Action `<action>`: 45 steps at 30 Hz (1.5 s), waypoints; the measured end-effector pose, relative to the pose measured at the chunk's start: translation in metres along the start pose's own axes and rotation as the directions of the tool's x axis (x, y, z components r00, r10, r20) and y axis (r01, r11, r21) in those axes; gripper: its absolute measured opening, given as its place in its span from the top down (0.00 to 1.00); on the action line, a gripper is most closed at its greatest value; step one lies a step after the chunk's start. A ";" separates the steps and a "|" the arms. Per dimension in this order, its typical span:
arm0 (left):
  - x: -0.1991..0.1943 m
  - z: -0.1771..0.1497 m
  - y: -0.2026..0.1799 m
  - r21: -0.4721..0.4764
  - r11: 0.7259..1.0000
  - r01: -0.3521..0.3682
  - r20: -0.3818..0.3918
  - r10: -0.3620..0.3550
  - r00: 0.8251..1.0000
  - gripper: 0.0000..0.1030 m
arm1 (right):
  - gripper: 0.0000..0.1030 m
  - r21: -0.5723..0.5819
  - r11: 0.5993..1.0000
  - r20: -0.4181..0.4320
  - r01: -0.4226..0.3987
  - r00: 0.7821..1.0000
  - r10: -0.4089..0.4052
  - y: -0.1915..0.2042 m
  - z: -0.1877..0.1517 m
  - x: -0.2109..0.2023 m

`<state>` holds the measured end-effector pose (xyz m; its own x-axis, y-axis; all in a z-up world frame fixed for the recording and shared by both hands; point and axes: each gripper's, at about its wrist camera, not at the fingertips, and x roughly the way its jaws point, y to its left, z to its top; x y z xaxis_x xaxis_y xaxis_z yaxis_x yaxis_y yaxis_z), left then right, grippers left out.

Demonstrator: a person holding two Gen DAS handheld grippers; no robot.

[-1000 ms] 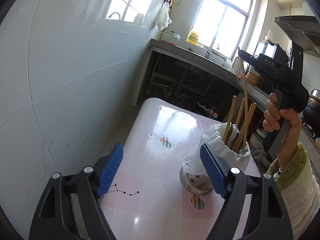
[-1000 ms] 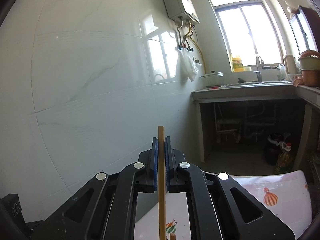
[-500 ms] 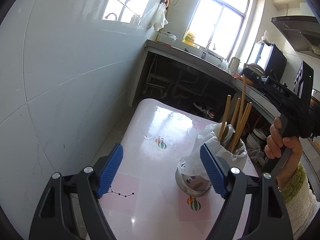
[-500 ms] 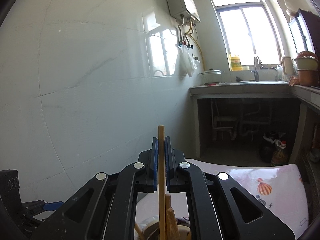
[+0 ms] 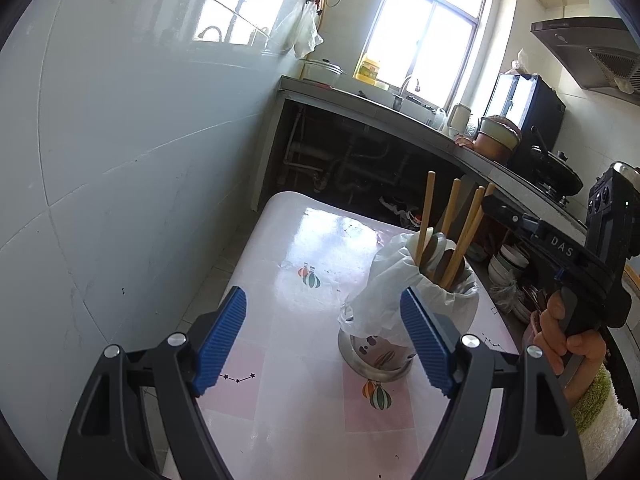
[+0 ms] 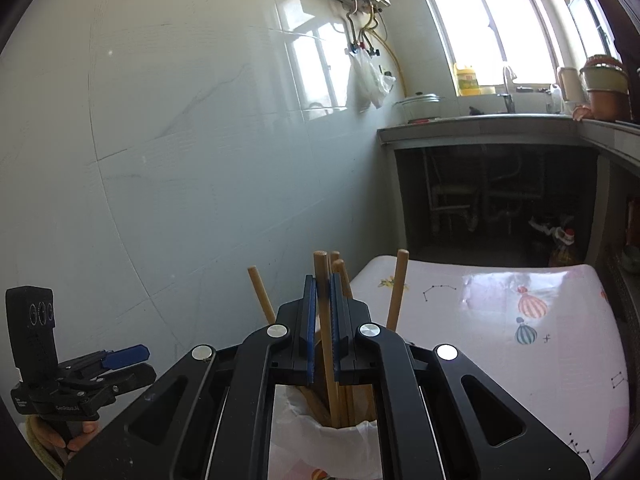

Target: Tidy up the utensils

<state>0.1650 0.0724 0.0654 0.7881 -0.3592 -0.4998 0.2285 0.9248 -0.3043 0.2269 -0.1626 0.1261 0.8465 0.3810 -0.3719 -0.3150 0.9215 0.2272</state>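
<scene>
The chopstick point(image 6: 326, 328) I grip in my right fingers point(image 6: 323, 280) now has its lower end inside the bag-lined cup point(image 5: 376, 354), whereas a second ago it hung well above the rim; my right hand has come down, so this stick is nearly delivered and only the release remains, I judge. My left fingers point(image 5: 322, 344) stand wide open and empty, just in front of the cup on the bench point(image 5: 320, 248). I count five sticks from the right view, mine included; one cup; one plastic liner point(image 5: 380, 292). Beyond the bench, a counter with one tap point(image 5: 408, 84).
</scene>
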 end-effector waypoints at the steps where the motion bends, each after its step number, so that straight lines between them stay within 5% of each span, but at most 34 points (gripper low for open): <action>1: 0.000 -0.001 -0.001 0.002 1.000 0.001 -0.002 -0.001 1.000 0.25 | 0.95 0.002 1.000 -0.008 -0.001 1.000 0.001 -0.001 -0.002 0.000; 5: -0.003 -0.004 -0.006 0.018 1.000 0.000 -0.007 0.000 1.000 0.22 | 0.94 0.009 1.000 -0.033 0.006 0.999 -0.006 0.000 -0.007 -0.005; 9: -0.007 -0.007 -0.014 0.033 0.999 -0.008 -0.010 0.008 1.000 0.19 | 0.69 0.019 1.000 -0.018 0.001 1.000 -0.001 0.000 -0.008 -0.023; 17: -0.013 -0.020 -0.037 0.069 0.998 0.001 -0.042 0.002 0.999 0.09 | 0.48 0.056 0.998 -0.007 0.002 1.000 -0.001 0.002 -0.030 -0.070; 25: -0.014 -0.044 -0.071 0.133 0.989 -0.064 -0.072 0.074 0.995 0.05 | 0.23 0.025 0.985 -0.106 0.173 0.980 -0.169 0.011 -0.076 -0.101; 32: -0.023 -0.062 -0.084 0.129 0.972 -0.195 -0.079 0.206 0.975 0.05 | 0.16 -0.010 0.959 -0.183 0.282 0.943 -0.279 0.011 -0.108 -0.125; 39: -0.042 -0.075 -0.091 0.142 0.953 -0.267 -0.079 0.280 0.957 0.05 | 0.08 -0.004 0.928 -0.151 0.372 0.917 -0.368 0.011 -0.121 -0.160; 45: -0.062 -0.084 -0.105 0.197 0.926 -0.323 -0.002 0.330 0.944 0.05 | 0.08 0.032 0.900 -0.123 0.435 0.895 -0.429 0.005 -0.126 -0.184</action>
<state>0.0444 -0.0132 0.0602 0.8184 -0.0340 -0.5737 0.0692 0.9968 0.0397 0.0154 -0.2185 0.0827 0.8400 -0.0450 -0.5407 0.0988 0.9926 0.0708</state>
